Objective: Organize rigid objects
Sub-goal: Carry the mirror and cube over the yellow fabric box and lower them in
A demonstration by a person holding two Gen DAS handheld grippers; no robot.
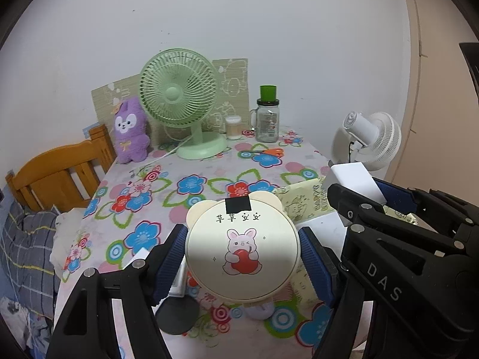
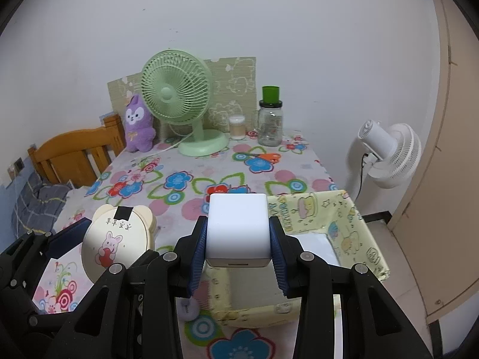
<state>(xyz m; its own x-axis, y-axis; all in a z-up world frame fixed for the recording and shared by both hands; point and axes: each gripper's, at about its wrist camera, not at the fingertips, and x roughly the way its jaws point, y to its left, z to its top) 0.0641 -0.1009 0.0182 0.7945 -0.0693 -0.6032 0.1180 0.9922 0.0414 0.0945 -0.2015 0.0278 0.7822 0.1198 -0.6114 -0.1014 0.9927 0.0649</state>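
The right gripper [image 2: 238,249] clamps a white box [image 2: 238,229] between its blue-padded fingers [image 2: 197,257], held above a yellow cartoon-print bin [image 2: 350,233] at the near right of the desk [image 2: 194,164]. To the left, the left gripper [image 2: 89,248] grips a round cream case [image 2: 115,243] with a rabbit picture. At the back of the flowered desk stand a green fan [image 2: 176,89], a purple plush toy [image 2: 139,127] and a glass jar [image 2: 270,122]. Orange scissors [image 2: 266,157] lie near the jar.

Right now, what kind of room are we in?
Most likely a bedroom or dorm room, not a lab. A wooden bed frame with a plaid quilt sits beside the table, which has a floral cloth; on it stand a purple plush toy and a green desk fan.
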